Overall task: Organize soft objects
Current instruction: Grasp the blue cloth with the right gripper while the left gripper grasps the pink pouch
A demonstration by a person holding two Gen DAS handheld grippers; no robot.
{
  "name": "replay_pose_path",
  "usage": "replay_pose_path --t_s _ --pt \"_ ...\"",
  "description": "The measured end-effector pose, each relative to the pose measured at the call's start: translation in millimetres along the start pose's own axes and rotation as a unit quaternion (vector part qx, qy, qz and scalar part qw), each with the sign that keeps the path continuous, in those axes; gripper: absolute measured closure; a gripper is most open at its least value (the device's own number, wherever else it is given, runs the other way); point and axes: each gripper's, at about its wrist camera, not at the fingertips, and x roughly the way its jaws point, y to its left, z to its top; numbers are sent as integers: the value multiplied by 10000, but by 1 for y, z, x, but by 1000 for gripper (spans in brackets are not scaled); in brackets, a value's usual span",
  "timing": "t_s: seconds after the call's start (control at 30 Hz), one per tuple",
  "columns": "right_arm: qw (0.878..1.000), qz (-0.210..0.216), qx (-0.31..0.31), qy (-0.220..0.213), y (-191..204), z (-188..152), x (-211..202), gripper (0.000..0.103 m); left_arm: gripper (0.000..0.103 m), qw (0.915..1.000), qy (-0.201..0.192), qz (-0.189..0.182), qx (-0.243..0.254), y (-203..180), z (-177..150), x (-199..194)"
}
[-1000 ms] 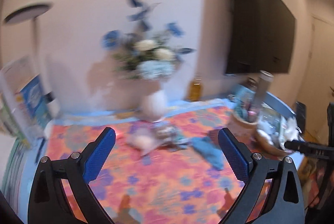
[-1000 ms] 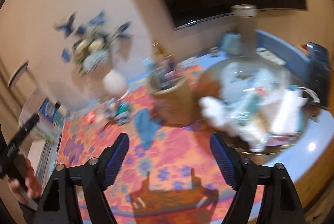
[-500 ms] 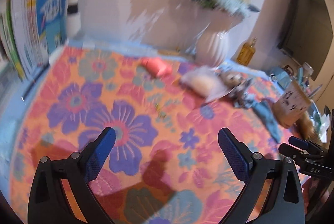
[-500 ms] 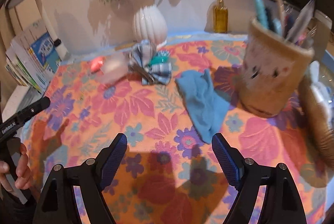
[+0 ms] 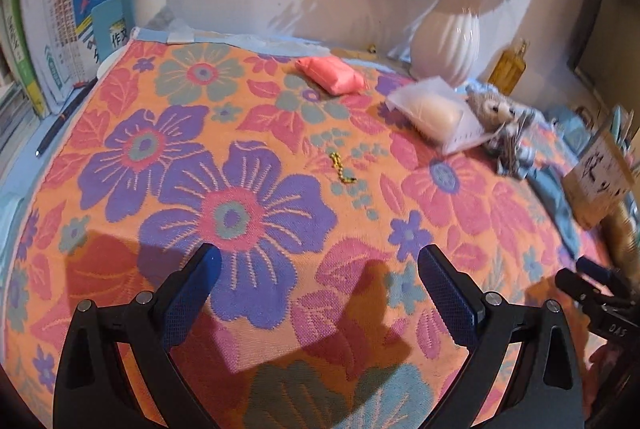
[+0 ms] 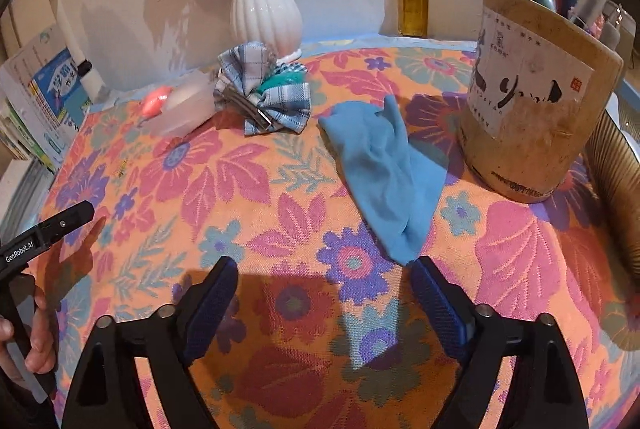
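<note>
Both views tipped down from wall, vase and dark screen a second ago onto the floral tablecloth [image 5: 240, 189], and steady since the half-second mark: approach over, sorting about to begin, nothing picked up yet. Left gripper [image 5: 320, 281] above bare cloth near the front edge, jaws wide, nothing between. Right gripper [image 6: 324, 293] likewise low over the cloth, jaws just opened a little further, wide and empty, the right pad just beside the near tip of the blue cloth [image 6: 384, 169]. That cloth flat and crumpled right of centre, long axis running from the near tip by the pad away and slightly left toward the back, far end split into two peaks, right side close to the pen holder [image 6: 536, 89] but apart from it. Likely the first pick, being nearest; a small shift right needed to straddle the tip. Further back, the checked fabric bow [image 6: 272, 97] bunched in front of the white vase [image 6: 266, 15], metal clip pointing toward the camera. Left of it a clear packet [image 5: 436, 113] holding something pale, lying diagonally, a small plush toy [image 5: 496, 107] touching its right end, and a coral-pink pouch [image 5: 332, 75], long axis left-to-right, well apart from both grippers. Small yellow bead chain [image 5: 340, 169] alone mid-cloth.
</note>
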Motion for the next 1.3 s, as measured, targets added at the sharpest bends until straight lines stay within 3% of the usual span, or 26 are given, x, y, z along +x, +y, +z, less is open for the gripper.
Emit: replay_pose_path --t_s 0.1,0.2,0.4,0.47,0.53,0.57,0.67,0.77,0.87,0.93,1.0,1.1,1.13,1.23,1.3 --pt "9999 -99 -108 36 4 0 2 14 4 9997 -67 187 148 -6 -1 -2" --pt "10000 -27 -74 37 2 0 2 14 4 9968 -351 706 109 -7 -3 -11" --pt "9964 387 710 -271 -34 -2 -24 14 4 9972 -184 724 94 3 0 -25" --pt "9944 288 999 -170 -52 2 -25 14 4 9933 -275 1114 113 4 8 -39" --pt "9931 -3 1148 250 -63 9 -15 13 4 9830 -468 1767 199 2 23 -54" --pt "9919 -59 1159 512 -66 14 -6 12 4 9803 -575 1874 242 1 32 -62" --pt "9954 -163 778 538 -56 33 7 12 3 9868 -760 1384 353 3 61 -70" --pt "9965 -213 632 506 -46 45 21 12 3 9933 -534 995 258 10 85 -49" --pt "9972 -528 442 298 -35 53 36 12 3 9984 -286 479 22 14 102 -12" --pt "9971 -683 245 237 -28 54 43 11 3 9986 -195 487 -35 10 107 14" --pt "9971 -727 -3 225 -19 56 46 11 3 9968 -134 790 72 2 112 36" --pt "9974 -684 -81 188 -17 57 49 14 3 9979 -51 638 14 -3 122 64" --pt "9978 -646 -69 158 -17 58 49 18 3 9985 -38 550 -67 -4 126 70" --pt "9977 -670 14 -22 -20 55 43 50 3 9987 -18 374 -335 -1 134 86" --pt "9978 -659 37 -91 -21 53 40 60 3 9986 -4 349 -388 -2 137 95"
